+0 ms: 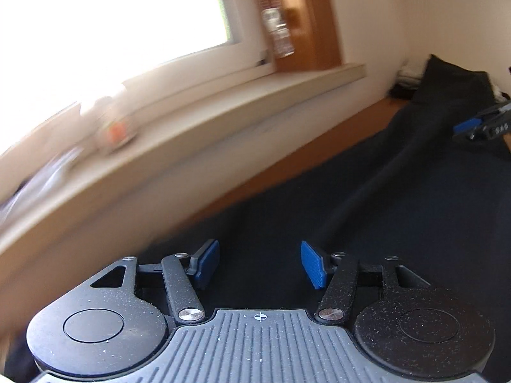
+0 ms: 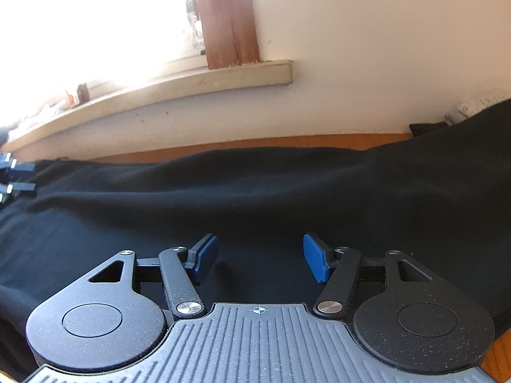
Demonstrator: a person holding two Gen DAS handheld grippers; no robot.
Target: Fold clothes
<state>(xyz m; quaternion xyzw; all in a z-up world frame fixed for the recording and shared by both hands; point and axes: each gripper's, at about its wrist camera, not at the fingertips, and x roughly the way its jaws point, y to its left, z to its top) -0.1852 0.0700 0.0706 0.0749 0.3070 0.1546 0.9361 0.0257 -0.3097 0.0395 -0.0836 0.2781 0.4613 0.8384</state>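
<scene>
Left wrist view: I see my left gripper (image 1: 260, 263) poised over a black garment (image 1: 367, 210) that lies spread on a wooden table (image 1: 345, 127). Its blue pads (image 1: 209, 263) stand well apart with nothing between them; the tongs are released, and only dark cloth shows beneath the gap. The picture is blurred on the window side. Taking the windowsill (image 1: 223, 108) as landmark: the garment lies on the near side of the sill, with a strip of bare table between its far edge and the wall below the sill. A ridge of cloth runs away from the gripper towards the corner beyond the sill's end. There the right gripper (image 1: 479, 127) shows at the frame edge, over the cloth; from this view I cannot tell how its jaws stand. A blurred white object with a red patch (image 1: 116, 131) sits on the sill.

Right wrist view: my right gripper (image 2: 260, 260) is over the same garment (image 2: 255, 185), blue pads (image 2: 314, 263) parted and empty, tongs released. The cloth stretches across the whole frame on the near side of the windowsill (image 2: 191, 86), bare table (image 2: 239, 143) showing between them. The left gripper's fingertips (image 2: 19, 175) appear at the frame edge below the sill's far end, at the garment's edge.
</scene>
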